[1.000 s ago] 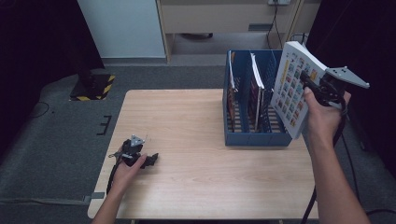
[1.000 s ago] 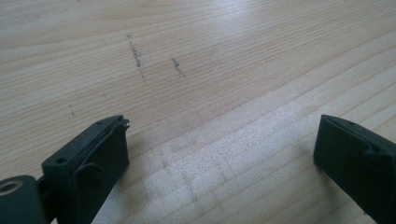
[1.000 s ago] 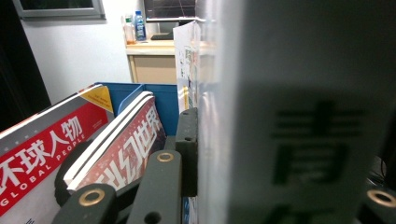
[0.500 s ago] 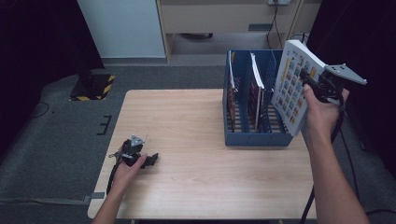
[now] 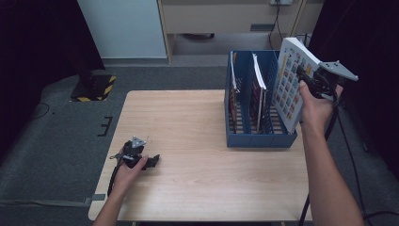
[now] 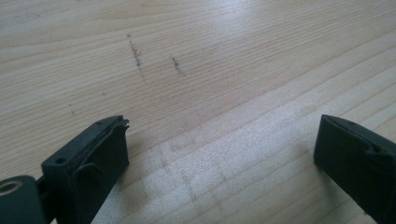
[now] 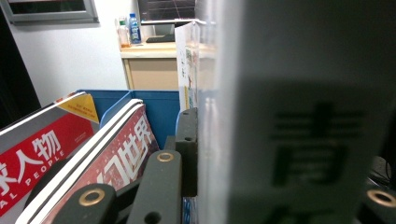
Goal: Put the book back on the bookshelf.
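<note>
Over the wooden table's [image 5: 188,122] far right, my right gripper [image 5: 307,75] pinches a thick book [image 5: 291,80] above the blue file rack [image 5: 259,136]; tilted, it could snag the rack's wall, while my left gripper [image 5: 149,162] rests spread.

My file rack [image 5: 256,136] sits at the counter's [image 5: 188,141] far right corner, two magazines [image 5: 258,89] upright inside; my left tool [image 5: 151,162] rests near the front left corner.
</note>
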The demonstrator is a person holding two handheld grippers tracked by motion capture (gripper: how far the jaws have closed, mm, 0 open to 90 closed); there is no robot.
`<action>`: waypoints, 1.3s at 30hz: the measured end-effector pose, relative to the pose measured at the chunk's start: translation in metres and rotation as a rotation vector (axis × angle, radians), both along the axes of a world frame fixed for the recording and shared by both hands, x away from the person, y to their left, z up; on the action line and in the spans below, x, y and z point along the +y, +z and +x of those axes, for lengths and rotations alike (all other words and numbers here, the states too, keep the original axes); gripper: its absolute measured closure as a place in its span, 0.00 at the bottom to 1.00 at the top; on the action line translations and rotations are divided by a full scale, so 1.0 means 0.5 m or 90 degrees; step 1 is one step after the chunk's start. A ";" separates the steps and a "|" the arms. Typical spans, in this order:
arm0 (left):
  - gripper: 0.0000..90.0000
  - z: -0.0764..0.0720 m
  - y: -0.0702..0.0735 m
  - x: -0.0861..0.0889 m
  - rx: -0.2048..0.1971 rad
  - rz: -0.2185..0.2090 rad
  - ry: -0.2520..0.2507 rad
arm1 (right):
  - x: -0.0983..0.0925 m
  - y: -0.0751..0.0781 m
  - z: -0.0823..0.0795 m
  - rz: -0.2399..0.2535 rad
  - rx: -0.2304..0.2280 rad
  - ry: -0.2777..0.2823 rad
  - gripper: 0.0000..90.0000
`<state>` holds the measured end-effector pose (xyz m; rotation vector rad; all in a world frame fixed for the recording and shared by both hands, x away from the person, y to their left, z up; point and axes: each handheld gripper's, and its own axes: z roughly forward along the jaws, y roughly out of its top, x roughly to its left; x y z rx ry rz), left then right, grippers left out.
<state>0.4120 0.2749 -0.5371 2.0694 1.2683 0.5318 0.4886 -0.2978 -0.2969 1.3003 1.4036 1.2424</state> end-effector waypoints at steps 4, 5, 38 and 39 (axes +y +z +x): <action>0.02 0.000 0.000 0.000 0.000 0.000 0.000 | 0.003 -0.005 0.011 0.002 -0.003 -0.002 0.82; 0.02 0.000 0.000 0.000 0.000 0.000 0.000 | 0.003 -0.005 0.011 0.002 -0.003 -0.002 0.82; 0.02 -0.001 0.000 0.000 0.001 0.001 0.002 | 0.006 -0.044 0.049 -0.003 0.005 -0.007 0.82; 0.02 -0.001 0.000 0.000 0.001 0.001 0.002 | 0.007 -0.046 0.049 -0.003 0.005 -0.007 0.82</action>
